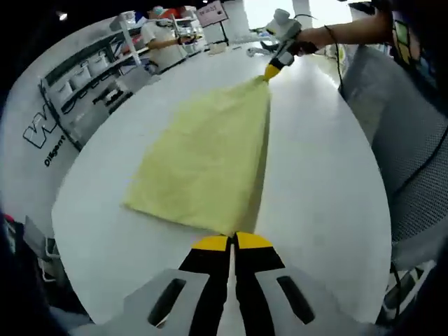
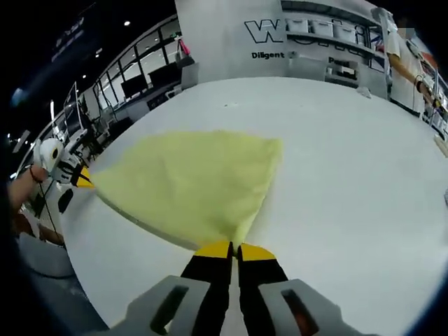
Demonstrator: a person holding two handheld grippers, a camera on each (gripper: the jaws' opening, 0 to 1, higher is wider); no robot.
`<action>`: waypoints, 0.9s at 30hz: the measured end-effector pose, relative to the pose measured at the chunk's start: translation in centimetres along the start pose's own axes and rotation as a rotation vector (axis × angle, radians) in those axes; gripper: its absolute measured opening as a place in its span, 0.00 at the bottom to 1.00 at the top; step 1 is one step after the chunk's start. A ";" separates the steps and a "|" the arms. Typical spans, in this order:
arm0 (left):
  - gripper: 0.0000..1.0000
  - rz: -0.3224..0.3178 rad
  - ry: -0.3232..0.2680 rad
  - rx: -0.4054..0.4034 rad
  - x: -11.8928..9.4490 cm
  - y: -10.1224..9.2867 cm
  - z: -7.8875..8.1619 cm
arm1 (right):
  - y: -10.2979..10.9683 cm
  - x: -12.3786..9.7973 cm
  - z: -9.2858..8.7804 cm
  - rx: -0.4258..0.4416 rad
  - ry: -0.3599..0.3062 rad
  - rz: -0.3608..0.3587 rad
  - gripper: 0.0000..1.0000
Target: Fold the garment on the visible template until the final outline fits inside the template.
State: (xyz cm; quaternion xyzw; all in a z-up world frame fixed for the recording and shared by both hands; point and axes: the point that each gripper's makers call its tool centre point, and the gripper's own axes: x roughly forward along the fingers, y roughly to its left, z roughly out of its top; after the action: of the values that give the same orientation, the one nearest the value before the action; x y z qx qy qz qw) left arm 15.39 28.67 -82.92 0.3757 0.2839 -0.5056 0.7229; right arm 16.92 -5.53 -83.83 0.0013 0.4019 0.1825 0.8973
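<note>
a pale yellow garment (image 1: pixel 203 164) lies on a white table (image 1: pixel 322 182), stretched between two hand-held grippers. in the left gripper view, the left hand-held gripper (image 1: pixel 232 241) has its yellow-tipped jaws closed together on the near corner of the cloth, while the right hand-held gripper (image 1: pixel 271 70), held by a person's hand (image 1: pixel 304 46), pinches the far corner. the right gripper view gives the reverse: the right hand-held gripper (image 2: pixel 234 250) is closed on its corner of the garment (image 2: pixel 192 182), and the left hand-held gripper (image 2: pixel 82 178) meets the cloth at the far left tip. judged from its smooth, tapered outline, the garment appears already folded at least once and is held taut along one edge; further folds probably remain. no template outline can be made out on the table (image 2: pixel 350 175), so fit cannot be assessed. the layers of cloth, and whether either edge is lifted clear of the surface, are hard to tell. shelving (image 1: pixel 84 77) and a standing person (image 1: pixel 159 38) lie beyond the table.
</note>
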 end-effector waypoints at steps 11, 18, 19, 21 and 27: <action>0.00 -0.005 0.033 0.016 0.8 0.0 -1.2 | -0.2 0.1 -1.5 -0.022 0.050 0.019 0.00; 0.00 0.003 0.027 -0.008 1.2 0.1 -1.6 | -0.4 -0.2 -1.5 -0.013 0.049 0.008 0.00; 0.00 0.005 0.027 -0.011 1.2 0.2 -1.7 | -0.4 -0.2 -1.5 -0.013 0.049 0.007 0.00; 0.00 0.018 0.028 -0.058 1.1 0.4 -1.7 | 0.0 -0.3 -1.3 -0.020 0.031 0.014 0.00; 0.03 0.097 -0.006 -0.122 0.2 1.2 -1.5 | -1.2 -1.5 -0.8 -0.004 -0.004 -0.053 0.00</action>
State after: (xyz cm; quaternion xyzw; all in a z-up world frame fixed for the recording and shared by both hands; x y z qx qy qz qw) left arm 16.50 30.04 -83.55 0.3427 0.2936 -0.4529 0.7690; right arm 15.83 -7.23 -83.51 -0.0108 0.3995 0.1596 0.9027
